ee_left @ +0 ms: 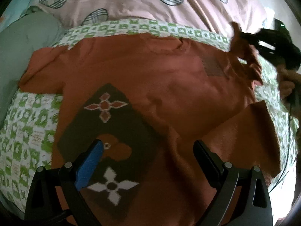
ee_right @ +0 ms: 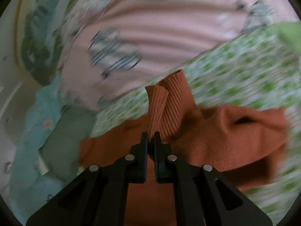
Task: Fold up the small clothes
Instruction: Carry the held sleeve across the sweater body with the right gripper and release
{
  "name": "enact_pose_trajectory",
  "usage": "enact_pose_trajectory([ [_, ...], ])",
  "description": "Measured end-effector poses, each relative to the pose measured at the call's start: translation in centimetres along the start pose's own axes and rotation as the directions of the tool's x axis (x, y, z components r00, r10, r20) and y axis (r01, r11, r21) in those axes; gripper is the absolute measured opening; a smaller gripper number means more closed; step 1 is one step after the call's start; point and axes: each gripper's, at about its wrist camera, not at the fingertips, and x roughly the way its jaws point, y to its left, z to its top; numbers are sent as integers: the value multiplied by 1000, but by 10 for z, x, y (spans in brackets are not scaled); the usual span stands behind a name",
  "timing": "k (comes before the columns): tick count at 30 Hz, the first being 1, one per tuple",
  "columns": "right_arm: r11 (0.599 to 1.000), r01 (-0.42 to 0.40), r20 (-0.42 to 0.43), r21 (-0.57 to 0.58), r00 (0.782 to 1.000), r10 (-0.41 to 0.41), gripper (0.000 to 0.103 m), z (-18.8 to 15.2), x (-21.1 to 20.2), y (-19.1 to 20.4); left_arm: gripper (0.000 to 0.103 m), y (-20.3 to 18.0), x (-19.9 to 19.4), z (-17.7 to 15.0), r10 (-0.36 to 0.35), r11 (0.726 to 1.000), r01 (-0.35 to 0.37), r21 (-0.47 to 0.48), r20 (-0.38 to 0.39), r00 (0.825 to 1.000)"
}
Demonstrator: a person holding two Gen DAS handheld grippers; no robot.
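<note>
1. I saw the orange sweater (ee_left: 143,79) spread flat on the green-and-white checked sheet (ee_left: 28,124), its printed front facing up, a dark panel with flower shapes (ee_left: 105,143) on the side nearest my left tool
2. My left gripper (ee_left: 148,150) hung over the sweater's lower body with its jaws wide apart and nothing between them; the blue pad (ee_left: 90,162) sat above the dark panel
3. My right gripper (ee_right: 150,141) was clamped tight on the sweater's ribbed cuff (ee_right: 161,109), the sleeve lifted off the sheet and standing up from the jaws
4. From the left camera that sleeve rose at the sweater's far right edge, with a hand (ee_left: 287,82) behind the tool
5. The other sleeve (ee_left: 41,66) lay flat at the left, its end reaching a pale green cloth (ee_left: 22,43)
6. A pink printed blanket (ee_left: 131,1) bordered the sheet just beyond the collar, so little bare sheet showed there
7. More open sheet showed left of the sweater's body and along its right edge; the right view was too blurred to judge further
</note>
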Motion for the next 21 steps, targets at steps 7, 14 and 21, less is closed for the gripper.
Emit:
enact_pose_trajectory([
  [7, 987, -157, -186, 37, 969, 161, 7, -57, 129, 81, 97, 39, -5, -3, -9, 996, 11, -85, 24, 1000],
  [14, 988, -151, -311, 21, 939, 150, 12, -94, 208, 107, 97, 75, 2, 8, -67, 983, 70, -172, 23, 997],
  [21, 984, -168, -303, 62, 936, 179, 58, -103, 180, 96, 97, 85, 36, 52, -85, 982, 91, -165, 41, 996],
])
